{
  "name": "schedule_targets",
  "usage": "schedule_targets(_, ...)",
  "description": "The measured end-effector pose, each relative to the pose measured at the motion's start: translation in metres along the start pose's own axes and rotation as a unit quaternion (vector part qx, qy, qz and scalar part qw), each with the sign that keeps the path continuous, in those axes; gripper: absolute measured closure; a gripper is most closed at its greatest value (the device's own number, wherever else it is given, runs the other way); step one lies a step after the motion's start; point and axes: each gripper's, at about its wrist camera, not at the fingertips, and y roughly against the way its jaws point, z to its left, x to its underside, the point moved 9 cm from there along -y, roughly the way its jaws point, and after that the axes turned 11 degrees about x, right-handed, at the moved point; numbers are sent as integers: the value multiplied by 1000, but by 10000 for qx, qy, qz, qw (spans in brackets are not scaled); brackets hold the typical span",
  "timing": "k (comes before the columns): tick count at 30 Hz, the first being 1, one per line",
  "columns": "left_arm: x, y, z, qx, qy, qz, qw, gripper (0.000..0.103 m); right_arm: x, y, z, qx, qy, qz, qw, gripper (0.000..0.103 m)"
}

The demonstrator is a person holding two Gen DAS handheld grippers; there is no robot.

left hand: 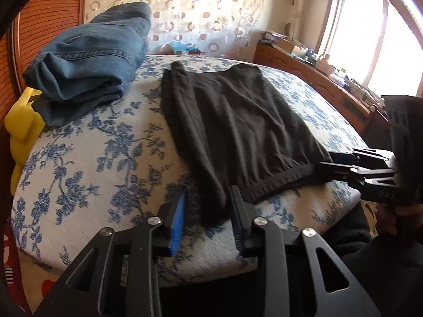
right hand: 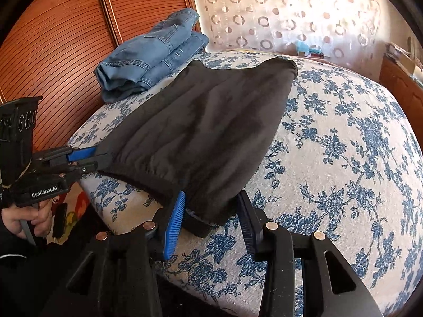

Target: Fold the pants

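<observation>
**Ana:** Starting at the jaws: the left gripper (left hand: 207, 211) has its blue pads spread apart, with a corner of the black pants (left hand: 235, 121) lying loose between them. Nothing is pinched there.

**Ben:** The right gripper (right hand: 210, 212) reads the same in its own view: jaws released, straddling the other near corner of the pants (right hand: 211, 132), the cloth resting between the pads without being clamped.

**Ana:** From the left camera the right gripper (left hand: 333, 162) comes in from the side, its tips at the ribbed waistband end, near the bed's front edge.

**Ben:** And the right camera shows the left gripper (right hand: 92, 158) at the opposite end of that band, a hand (right hand: 25, 218) around its handle.

**Ana:** So the pants lie flat and already doubled on the floral bedspread (left hand: 87, 163), waistband toward the front edge, the folded end pointing to the far edge.

**Ben:** Beyond them, at the far left corner, sits a stack of folded blue jeans (right hand: 150, 60), well apart from the black pair. A yellow object (left hand: 22, 124) shows just off the left edge.
</observation>
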Motion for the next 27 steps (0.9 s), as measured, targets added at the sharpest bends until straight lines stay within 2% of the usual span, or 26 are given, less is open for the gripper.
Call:
schedule_targets(6,5,1,-7,105,-35,7,9999,83,3,2,4,1,113,-36,9999,64)
schedule_targets(11,4,4,-9,188,-36,-29,9998,92,4,1,3,-93,69,-46,9999,84)
schedule_targets(13,2,6,-10,252,1,-93,9996,92,2,5,2,-121,75,-108,9998,88)
schedule_targets(21,-22,23,-13,356,51,-476,9982,92,-13,24,-1,-235,91,-479,9985,90)
schedule_targets(27,-52,21,-8,353,-2,-687,9970,92,-37,28,-8,-205,85,-721,9972,90)
